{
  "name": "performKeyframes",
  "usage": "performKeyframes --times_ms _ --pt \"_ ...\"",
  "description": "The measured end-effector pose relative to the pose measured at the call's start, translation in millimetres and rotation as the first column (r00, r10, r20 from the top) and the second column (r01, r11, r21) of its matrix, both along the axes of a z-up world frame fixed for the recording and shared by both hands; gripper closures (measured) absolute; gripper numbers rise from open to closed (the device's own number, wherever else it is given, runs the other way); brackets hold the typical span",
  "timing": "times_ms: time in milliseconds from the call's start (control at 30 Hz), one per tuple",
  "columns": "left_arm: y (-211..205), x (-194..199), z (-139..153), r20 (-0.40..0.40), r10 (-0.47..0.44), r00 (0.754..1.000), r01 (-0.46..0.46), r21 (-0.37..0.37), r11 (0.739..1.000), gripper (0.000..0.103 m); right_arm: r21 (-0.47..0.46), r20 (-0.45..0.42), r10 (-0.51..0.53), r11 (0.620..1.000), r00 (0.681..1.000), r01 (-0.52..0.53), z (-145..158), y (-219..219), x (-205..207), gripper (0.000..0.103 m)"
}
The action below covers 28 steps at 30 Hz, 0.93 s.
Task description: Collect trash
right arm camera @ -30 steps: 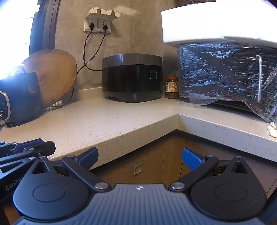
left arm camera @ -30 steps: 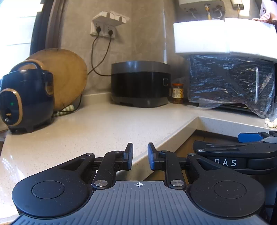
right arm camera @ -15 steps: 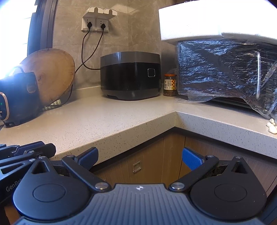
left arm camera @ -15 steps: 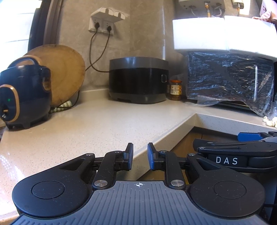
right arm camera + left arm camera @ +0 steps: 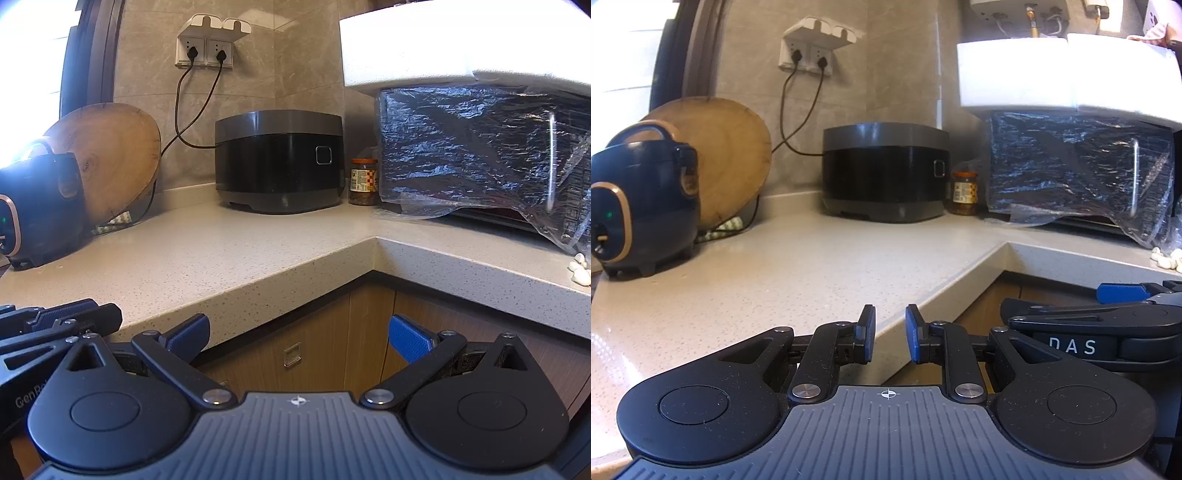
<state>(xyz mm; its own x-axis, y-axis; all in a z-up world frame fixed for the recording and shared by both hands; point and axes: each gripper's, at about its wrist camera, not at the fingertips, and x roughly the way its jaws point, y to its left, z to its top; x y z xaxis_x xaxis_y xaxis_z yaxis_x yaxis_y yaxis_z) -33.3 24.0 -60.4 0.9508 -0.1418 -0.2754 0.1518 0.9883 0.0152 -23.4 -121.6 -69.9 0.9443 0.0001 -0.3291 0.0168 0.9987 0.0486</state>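
Note:
My left gripper (image 5: 890, 325) hovers over the front edge of the speckled grey counter (image 5: 812, 266). Its blue pads stand a narrow gap apart with nothing between them. My right gripper (image 5: 299, 332) is wide open and empty, in front of the wooden cabinet doors (image 5: 321, 350) below the counter's inner corner. Each gripper shows at the edge of the other's view: the right gripper (image 5: 1123, 291) and the left gripper (image 5: 74, 314). A few small white pieces like garlic cloves (image 5: 580, 271) lie on the counter at the far right. I can make out no other loose scrap.
A dark blue cooker (image 5: 639, 206) and a round wooden board (image 5: 731, 158) stand at the left. A black rice cooker (image 5: 884, 171) and a jar (image 5: 964, 194) sit in the corner. At the right is a plastic-wrapped oven (image 5: 1078, 170) with a white foam box (image 5: 1052, 74) on top.

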Motion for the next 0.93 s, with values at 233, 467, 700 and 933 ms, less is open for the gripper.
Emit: performKeyframes --times_ms 233,467,700,933 --pt "-0.6 -0.5 0.2 0.002 0.004 1.0 -0.004 -0.003 1.0 0.081 0.001 -0.003 0.001 1.0 1.0 -0.001 -1.2 0.6 -0.1 0.0" --pt "-1.0 -0.6 0.3 0.002 0.002 1.0 -0.002 -0.002 1.0 0.081 0.002 -0.004 0.001 1.0 1.0 -0.001 -2.3 0.6 -0.7 0.0" --pt "-1.1 -0.6 0.5 0.013 -0.001 1.0 0.001 0.0 1.0 0.081 0.002 -0.001 0.002 1.0 1.0 -0.002 -3.5 1.0 -0.6 0.0" --pt "3.3 3.7 -0.8 0.005 0.018 1.0 -0.018 -0.017 1.0 0.081 0.008 0.002 0.01 1.0 1.0 -0.01 -6.7 2.8 1.1 0.0"
